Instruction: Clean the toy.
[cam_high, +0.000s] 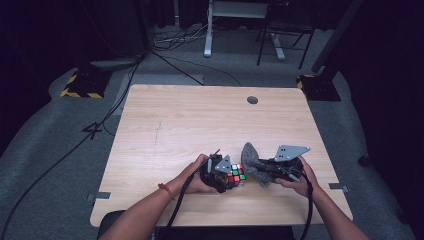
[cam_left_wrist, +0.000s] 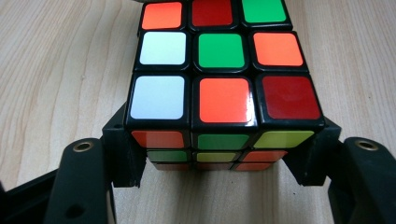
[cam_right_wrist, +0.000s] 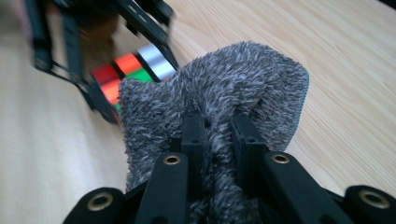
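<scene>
- Left gripper is squeezing the Rubik's cube by its sides, fingers closed snug on it, pinning it to the counter near the front edge so it's not sliding.
- Right gripper is pinching the fuzzy grey cloth, fingers nearly together, bunching it beside the cube, probably for wiping.

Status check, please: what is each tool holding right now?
Left tool shut on Rubik's cube. Right tool shut on grey fuzzy cloth, beside the cube. Nothing between them.

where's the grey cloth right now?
The grey cloth is pinched in the right hand-held gripper, near the table's front edge in the high view, just right of the Rubik's cube held by the left hand-held gripper.
</scene>
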